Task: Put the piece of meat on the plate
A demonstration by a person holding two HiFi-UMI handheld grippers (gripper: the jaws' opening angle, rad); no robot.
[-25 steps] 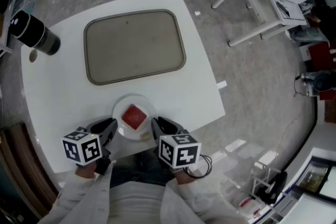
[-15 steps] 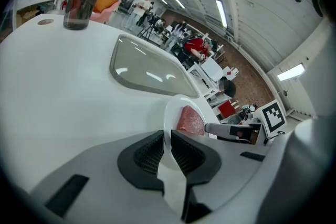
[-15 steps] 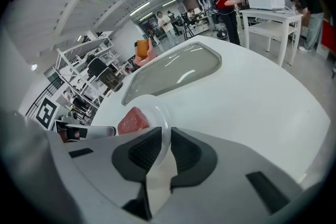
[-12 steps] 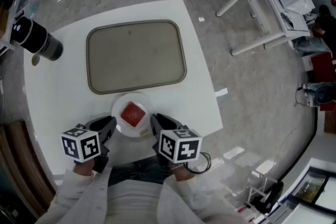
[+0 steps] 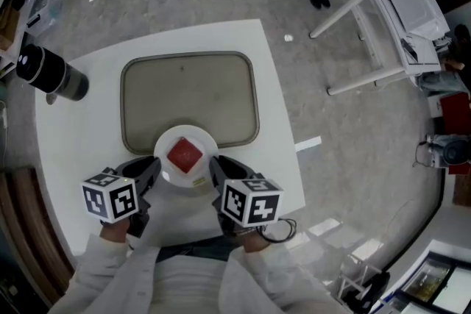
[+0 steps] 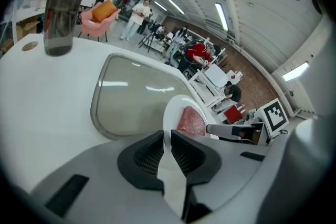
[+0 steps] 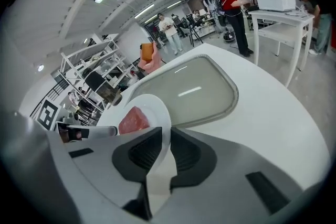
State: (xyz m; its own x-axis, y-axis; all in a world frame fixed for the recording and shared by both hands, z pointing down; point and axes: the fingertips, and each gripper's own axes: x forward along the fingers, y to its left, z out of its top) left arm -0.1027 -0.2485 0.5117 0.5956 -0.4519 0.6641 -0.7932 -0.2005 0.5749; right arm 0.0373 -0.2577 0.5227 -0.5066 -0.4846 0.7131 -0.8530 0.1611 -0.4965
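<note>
Meat (image 5: 185,155): a red chunk lying in the middle of the plate.
Plate (image 5: 163,160): white and round, held between the two claws, its far edge overlapping the near rim of the tray.
Left claw (image 5: 149,171): jaws pinching the plate's left rim.
Right claw (image 5: 218,169): jaws pinching the plate's right rim.
Tray (image 5: 190,95): grey with rounded corners, lying flat on the bench just beyond the plate.
Bench (image 5: 81,136): white top.
Dark cylindrical container (image 5: 50,72): standing near the far left corner, well apart from the tray.
</note>
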